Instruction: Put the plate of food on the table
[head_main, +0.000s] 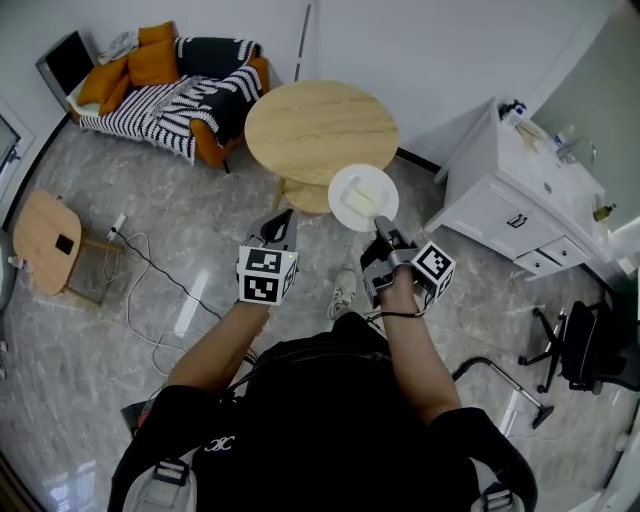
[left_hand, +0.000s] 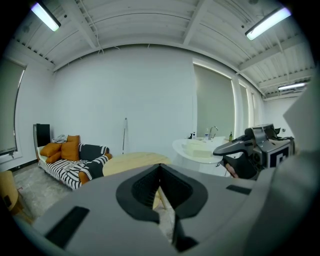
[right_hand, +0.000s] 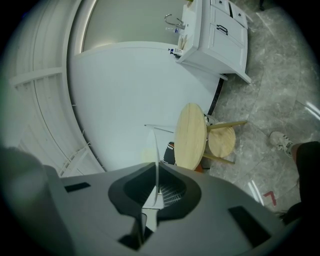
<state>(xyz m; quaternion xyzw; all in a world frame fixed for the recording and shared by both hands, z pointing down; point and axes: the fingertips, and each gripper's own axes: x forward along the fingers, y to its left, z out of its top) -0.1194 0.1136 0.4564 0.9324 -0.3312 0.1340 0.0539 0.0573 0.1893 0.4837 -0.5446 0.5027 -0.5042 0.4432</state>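
Nearest, the left gripper (head_main: 281, 226) hangs empty; its own view shows the jaws pressed together with nothing between them. Beside it, the right gripper (head_main: 380, 224) pinches the near rim of the plate (head_main: 362, 171). Its own view shows that rim edge-on between the clamped jaws but hides the pale food (head_main: 362, 200), which the head view shows plainly. From above, the plate overlaps the near edge of the table (head_main: 310, 125); the left gripper view shows it held in the air, beside and above the tabletop. The right gripper view shows a stool (right_hand: 221, 141) under the table. Beyond stand a sofa (head_main: 170, 90) and a cabinet (head_main: 500, 190).
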